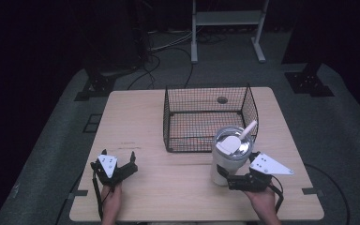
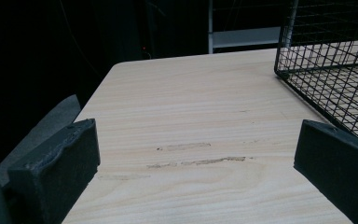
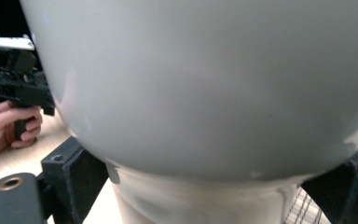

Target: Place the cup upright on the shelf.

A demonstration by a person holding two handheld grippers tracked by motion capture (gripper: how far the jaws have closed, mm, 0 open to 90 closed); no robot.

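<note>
While the tumbler is gripped low, tip risk: high – the right gripper (image 1: 225, 177) takes the white tumbler (image 1: 229, 157) at its narrow base, well under the wide body, lid and straw (image 1: 248, 129); any sideways pull could topple it, judging from that tall shape.

High view – tumbler position: upright on the table (image 1: 168, 192), at the near right corner of the wire basket (image 1: 209, 119), touching or just beside it; cannot tell which.
High view – snag risk: a lift into the basket may catch the near wire wall if the base rides low.
High view – left gripper (image 1: 118, 159): rests on the table, well apart from the tumbler, holding nothing.

Left gripper view – jaws: spread wide, only bare table (image 2: 191, 140) between them; basket (image 2: 335, 70) corner at upper right.

Right gripper view – jaws: opened moderately, one either side of the tumbler (image 3: 205, 93) base, against or just beside it – firm contact cannot be confirmed.
Right gripper view – slip risk: smooth glossy wall, small contact area; a weak squeeze may let it slide.
</note>
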